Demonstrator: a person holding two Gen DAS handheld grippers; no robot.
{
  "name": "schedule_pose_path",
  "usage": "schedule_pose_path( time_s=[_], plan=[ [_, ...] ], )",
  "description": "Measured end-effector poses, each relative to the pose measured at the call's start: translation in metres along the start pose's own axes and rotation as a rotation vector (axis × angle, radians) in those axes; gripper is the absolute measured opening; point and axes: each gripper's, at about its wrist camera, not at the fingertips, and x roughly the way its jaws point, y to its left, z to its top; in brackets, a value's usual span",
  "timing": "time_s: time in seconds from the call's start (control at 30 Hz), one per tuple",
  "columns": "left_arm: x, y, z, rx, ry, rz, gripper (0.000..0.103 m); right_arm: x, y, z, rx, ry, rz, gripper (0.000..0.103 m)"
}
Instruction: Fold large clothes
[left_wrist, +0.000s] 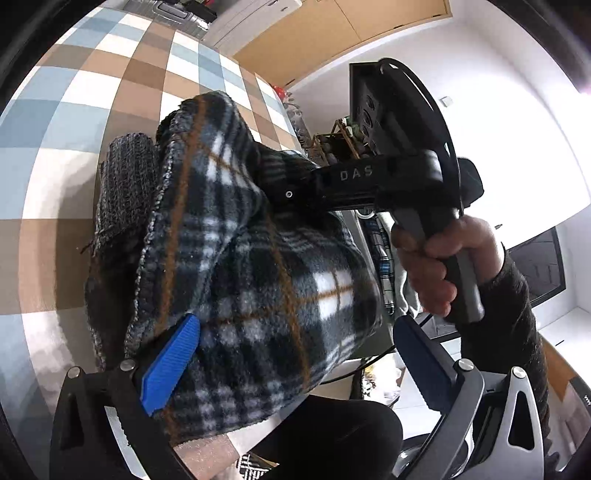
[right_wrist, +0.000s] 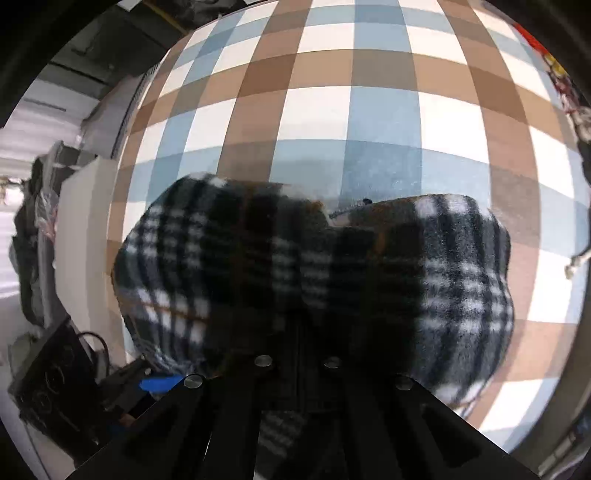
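A black, white and grey plaid fleece garment (left_wrist: 236, 258) with thin orange lines and a dark knit lining is bunched up above the checked surface. My left gripper (left_wrist: 291, 365) is open; its left blue finger (left_wrist: 170, 365) touches the fleece, its right blue finger (left_wrist: 421, 362) stands clear. My right gripper, held by a hand (left_wrist: 439, 266), reaches into the fleece in the left wrist view. In the right wrist view the garment (right_wrist: 317, 280) covers my right gripper (right_wrist: 299, 347), with its fingers hidden under the cloth and drawn close together.
A cloth in brown, blue and white checks (right_wrist: 332, 103) covers the table. White walls and a wooden panel (left_wrist: 332, 29) show beyond. Black equipment (right_wrist: 55, 384) and clutter lie left of the table. A dark monitor (left_wrist: 539, 266) stands at the right.
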Motion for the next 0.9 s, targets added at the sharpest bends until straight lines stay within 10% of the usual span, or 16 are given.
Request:
schedule_pose_path(
  time_s=[0.2, 0.47, 0.63, 0.9],
  plan=[
    [-0.005, 0.012, 0.002, -0.093, -0.003, -0.094, 0.102, -0.018, 0.002, -0.031, -0.005, -0.168, 0.005, 0.0],
    [-0.01, 0.02, -0.002, -0.137, -0.019, -0.139, 0.102, -0.102, 0.004, -0.115, -0.096, -0.186, -0.021, 0.003],
    [-0.006, 0.018, -0.004, -0.119, -0.027, -0.116, 0.102, -0.063, 0.005, -0.135, -0.12, -0.049, -0.085, 0.0],
    [-0.003, 0.012, -0.002, -0.115, -0.031, -0.076, 0.102, -0.026, -0.01, -0.13, -0.066, -0.115, 0.037, 0.0]
  ],
)
